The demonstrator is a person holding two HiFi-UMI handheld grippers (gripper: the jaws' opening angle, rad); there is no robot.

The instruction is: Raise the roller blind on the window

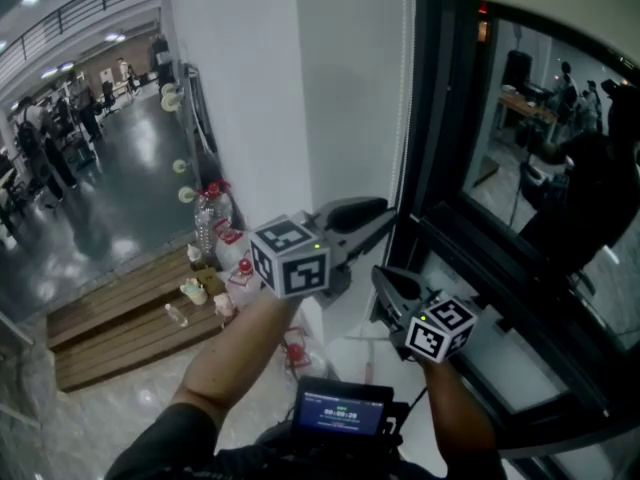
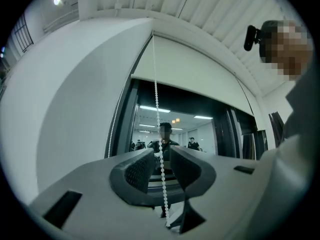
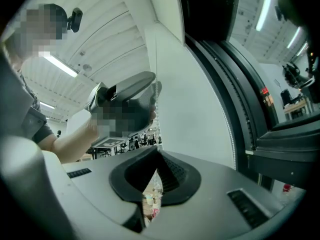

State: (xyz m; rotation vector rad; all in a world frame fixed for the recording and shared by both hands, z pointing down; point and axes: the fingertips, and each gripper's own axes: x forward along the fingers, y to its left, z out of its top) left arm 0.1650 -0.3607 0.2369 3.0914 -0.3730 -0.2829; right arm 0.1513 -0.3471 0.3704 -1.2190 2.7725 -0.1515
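Only its own view shows the left gripper point(image 2: 162, 155), held level above the closed right gripper point(image 3: 157, 153), jaws parted around the bead chain point(image 2: 155, 94).

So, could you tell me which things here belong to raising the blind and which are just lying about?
Job: roller blind, bead chain, left gripper (open around the chain), right gripper.
Lying about: plastic bottles, wooden platform.

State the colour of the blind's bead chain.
White; the bead chain shows best in the left gripper view.
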